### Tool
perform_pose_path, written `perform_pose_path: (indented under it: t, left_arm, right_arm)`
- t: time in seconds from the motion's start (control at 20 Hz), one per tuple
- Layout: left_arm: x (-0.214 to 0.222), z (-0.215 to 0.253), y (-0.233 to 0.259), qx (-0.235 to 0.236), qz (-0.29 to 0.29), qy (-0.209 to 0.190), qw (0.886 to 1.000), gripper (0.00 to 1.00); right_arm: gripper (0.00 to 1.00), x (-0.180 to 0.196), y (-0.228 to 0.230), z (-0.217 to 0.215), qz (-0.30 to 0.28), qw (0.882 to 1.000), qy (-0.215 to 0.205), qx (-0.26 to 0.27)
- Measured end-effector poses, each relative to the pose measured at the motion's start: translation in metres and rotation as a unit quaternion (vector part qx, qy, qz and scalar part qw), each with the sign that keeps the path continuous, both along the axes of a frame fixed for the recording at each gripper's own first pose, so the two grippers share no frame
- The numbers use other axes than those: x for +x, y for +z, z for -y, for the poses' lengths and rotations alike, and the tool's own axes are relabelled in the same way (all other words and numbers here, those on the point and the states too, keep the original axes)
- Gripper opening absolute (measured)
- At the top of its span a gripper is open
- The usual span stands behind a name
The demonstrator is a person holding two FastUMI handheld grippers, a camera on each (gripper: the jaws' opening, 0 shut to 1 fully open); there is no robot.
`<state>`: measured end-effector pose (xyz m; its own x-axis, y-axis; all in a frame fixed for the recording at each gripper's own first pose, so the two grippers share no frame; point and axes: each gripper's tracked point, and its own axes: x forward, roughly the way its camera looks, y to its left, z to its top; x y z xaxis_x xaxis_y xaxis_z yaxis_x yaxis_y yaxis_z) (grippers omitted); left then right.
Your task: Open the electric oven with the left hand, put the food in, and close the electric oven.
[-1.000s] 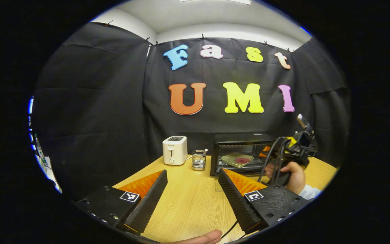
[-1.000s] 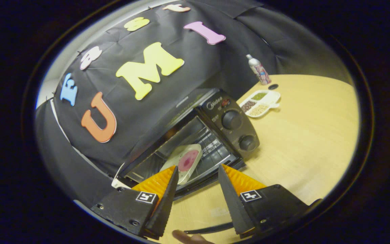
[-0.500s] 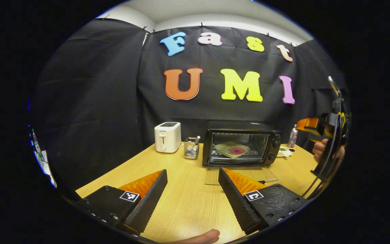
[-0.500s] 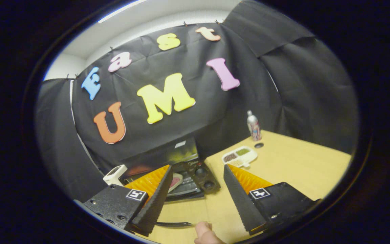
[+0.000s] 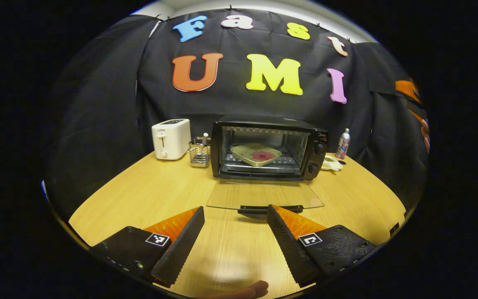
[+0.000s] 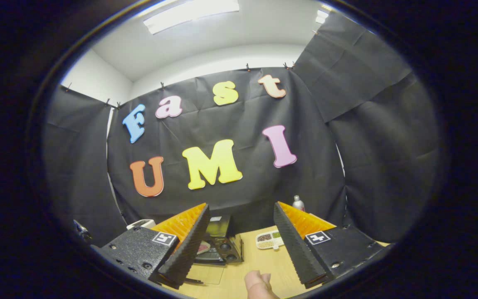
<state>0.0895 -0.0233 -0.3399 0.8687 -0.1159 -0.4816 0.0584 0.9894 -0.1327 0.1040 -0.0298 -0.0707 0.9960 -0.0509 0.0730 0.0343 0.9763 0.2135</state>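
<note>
Left gripper (image 5: 235,232) gapes empty — oven (image 5: 269,146), door (image 5: 264,195) down, food (image 5: 263,155) inside, straight ahead.

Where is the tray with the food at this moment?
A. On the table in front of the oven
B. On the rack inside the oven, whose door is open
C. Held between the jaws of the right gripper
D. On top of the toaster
B: in the left gripper view the tray sits on the rack inside the oven, and the glass door lies folded down flat in front.
</note>
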Motion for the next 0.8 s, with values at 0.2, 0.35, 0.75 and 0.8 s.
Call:
perform_pose_path:
  t: [0.2,0.35,0.75,0.8]
  left_arm:
    - [0.008,0.042,-0.025,0.011,-0.028,-0.048,0.998,0.97]
    - [0.012,0.063,-0.048,0.013,-0.058,-0.069,0.996,0.97]
    - [0.033,0.073,-0.081,0.025,-0.114,-0.057,0.992,0.97]
    - [0.034,0.072,-0.085,0.029,-0.122,-0.055,0.991,0.97]
  right_arm:
    - [0.96,-0.01,0.019,0.032,0.013,1.0,-0.003,-0.024]
    - [0.95,-0.022,0.032,0.048,0.036,0.999,-0.01,-0.028]
    - [0.96,-0.031,0.015,0.061,0.031,0.999,-0.005,-0.025]
    - [0.95,-0.031,0.011,0.061,0.028,0.999,-0.004,-0.025]
